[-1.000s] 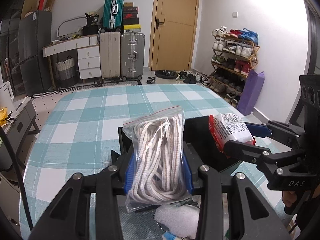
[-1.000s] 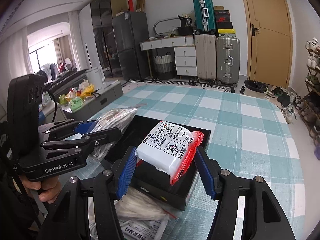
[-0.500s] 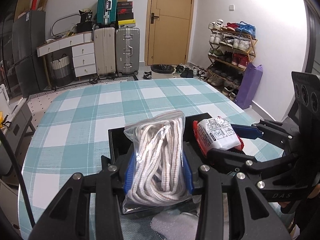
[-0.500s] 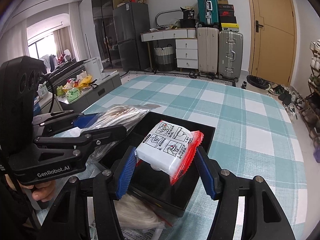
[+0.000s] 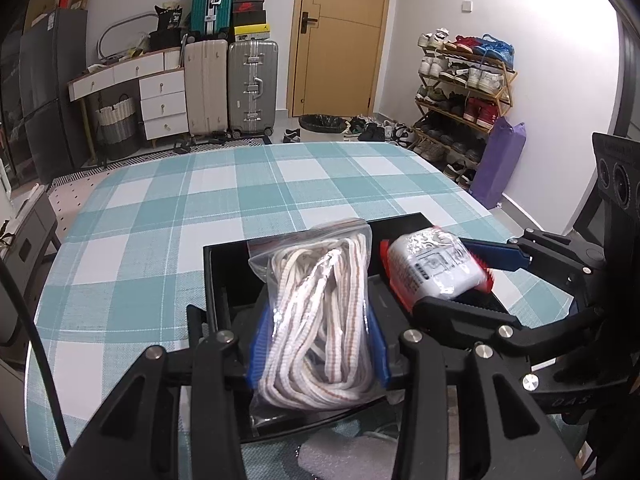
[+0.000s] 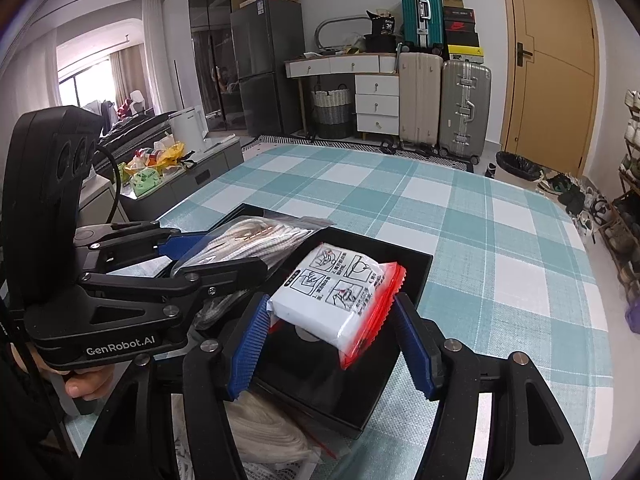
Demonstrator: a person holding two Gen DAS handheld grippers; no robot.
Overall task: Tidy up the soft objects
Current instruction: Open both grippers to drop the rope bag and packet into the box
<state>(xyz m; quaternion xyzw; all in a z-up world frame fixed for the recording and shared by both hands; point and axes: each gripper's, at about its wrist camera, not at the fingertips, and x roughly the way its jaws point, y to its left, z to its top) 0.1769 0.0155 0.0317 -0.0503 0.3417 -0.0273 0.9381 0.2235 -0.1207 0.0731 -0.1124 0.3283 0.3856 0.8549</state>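
Left hand-held gripper [image 5: 318, 346]: blue pads pressed on both sides of a clear zip bag of coiled white rope [image 5: 320, 316], jaws easing apart, bag upright over the shallow black rectangular tray [image 5: 224, 272]. Right hand-held gripper [image 6: 334, 344]: jaws opening, right pad clear of the white, red-edged plastic packet [image 6: 340, 300] between them, just above the tray. Tray sits on the teal-and-white checked table [image 5: 160, 216].

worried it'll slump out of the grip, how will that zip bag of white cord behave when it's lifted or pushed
The bag of cord is probably floppy: loose loops fill thin clear plastic that bulges between the left gripper pads. It likely sags where unsupported. The glossy film looks slippery. It seems unlikely to roll or break, being soft.
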